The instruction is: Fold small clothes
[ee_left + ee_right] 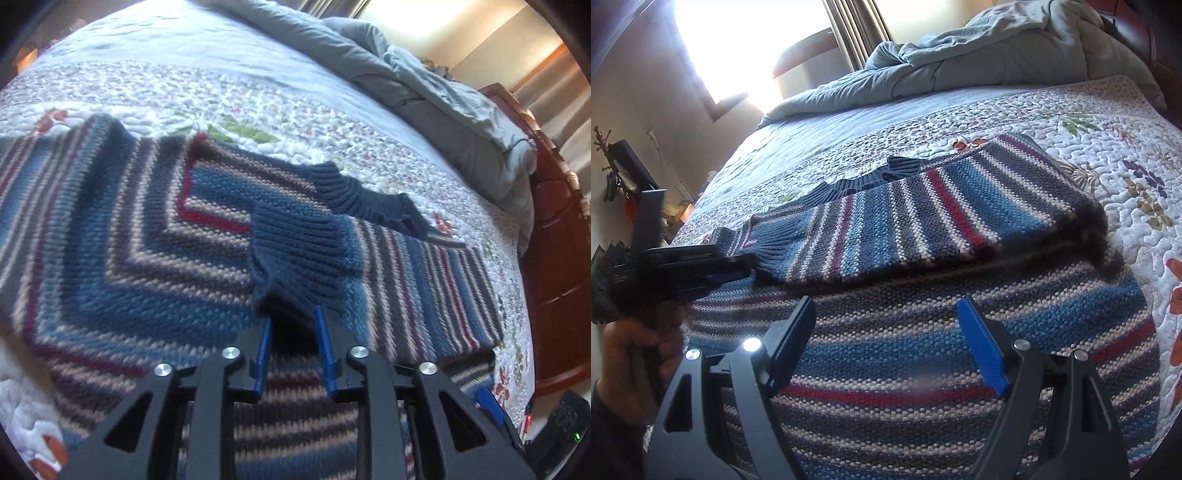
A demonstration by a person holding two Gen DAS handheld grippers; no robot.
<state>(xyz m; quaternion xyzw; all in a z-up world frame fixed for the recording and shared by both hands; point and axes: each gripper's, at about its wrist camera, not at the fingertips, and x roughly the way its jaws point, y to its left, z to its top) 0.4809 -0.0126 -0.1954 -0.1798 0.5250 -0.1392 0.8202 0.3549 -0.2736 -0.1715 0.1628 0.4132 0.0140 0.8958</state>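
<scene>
A striped knit sweater point(122, 236) in blue, grey, cream and red lies flat on the quilted bed; it also shows in the right wrist view point(923, 350). One sleeve point(923, 221) is folded across the body. My left gripper point(291, 314) is shut on the sleeve's navy ribbed cuff point(299, 254) and holds it just above the sweater body. The left gripper also shows in the right wrist view point(738, 266) at the cuff. My right gripper point(886, 306) is open and empty, hovering low over the sweater body. The navy collar point(362, 199) lies toward the far edge.
The floral quilt point(258, 99) covers the bed. A bunched grey-blue duvet point(960, 62) lies at the bed's far end. A dark red wooden bed frame point(554, 258) runs along one side. A bright window point(746, 48) and wall are beyond the bed.
</scene>
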